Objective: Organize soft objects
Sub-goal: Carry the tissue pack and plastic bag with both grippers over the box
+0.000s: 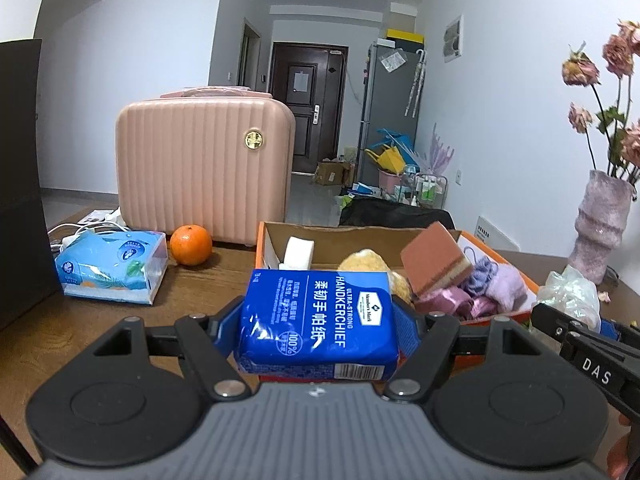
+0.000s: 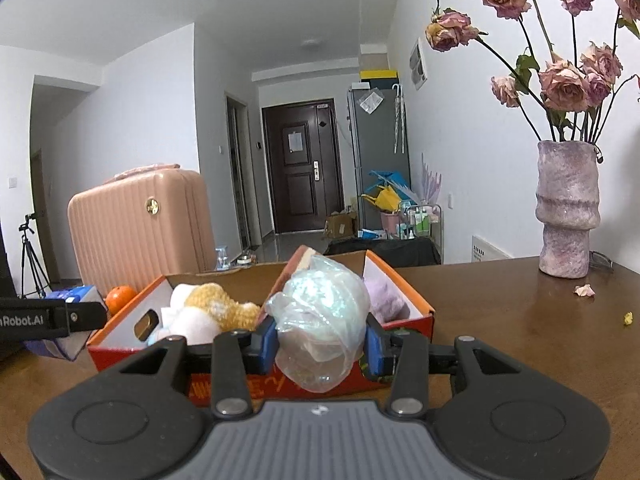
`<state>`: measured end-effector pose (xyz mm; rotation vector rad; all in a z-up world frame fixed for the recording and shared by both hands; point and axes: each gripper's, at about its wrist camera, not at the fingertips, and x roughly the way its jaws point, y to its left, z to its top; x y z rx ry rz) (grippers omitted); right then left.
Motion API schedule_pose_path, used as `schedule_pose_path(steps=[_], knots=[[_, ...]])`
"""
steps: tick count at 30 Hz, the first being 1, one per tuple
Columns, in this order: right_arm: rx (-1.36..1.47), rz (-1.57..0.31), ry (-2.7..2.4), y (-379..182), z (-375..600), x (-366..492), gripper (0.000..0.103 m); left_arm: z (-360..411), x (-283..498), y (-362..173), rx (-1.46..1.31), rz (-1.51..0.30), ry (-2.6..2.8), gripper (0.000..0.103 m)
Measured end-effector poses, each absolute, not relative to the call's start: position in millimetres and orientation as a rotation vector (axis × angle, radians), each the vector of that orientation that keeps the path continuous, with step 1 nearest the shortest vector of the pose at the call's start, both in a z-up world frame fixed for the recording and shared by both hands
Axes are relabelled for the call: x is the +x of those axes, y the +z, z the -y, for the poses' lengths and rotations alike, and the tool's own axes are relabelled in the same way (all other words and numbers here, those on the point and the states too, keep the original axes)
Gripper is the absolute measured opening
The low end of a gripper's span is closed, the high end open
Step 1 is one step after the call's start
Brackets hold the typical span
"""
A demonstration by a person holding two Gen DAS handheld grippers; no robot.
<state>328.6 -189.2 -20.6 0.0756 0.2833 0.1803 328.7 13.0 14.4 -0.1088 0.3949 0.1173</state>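
Left gripper [image 1: 318, 330] clamps a blue tissue pack [image 1: 316, 320]; right gripper [image 2: 320, 346] pinches a crumpled bag [image 2: 320, 320] (both before the full orange box [image 2: 416, 324])

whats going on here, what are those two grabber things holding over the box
A person is sorting soft things into an orange cardboard box on a wooden table. The left gripper is clamped on a blue handkerchief tissue pack, and the right gripper is clamped on a crumpled clear plastic bag. Both are held at the box's near edge; sponges and plush items already lie inside.
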Motion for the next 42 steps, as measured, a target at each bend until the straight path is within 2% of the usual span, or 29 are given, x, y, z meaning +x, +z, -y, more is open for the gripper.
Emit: schedule_pose_path(steps=[42], knots=[[0.015,-0.181,0.241,-15,133,441,0.042,-30,452,24,-0.149,-0.361,0.143,0.074]])
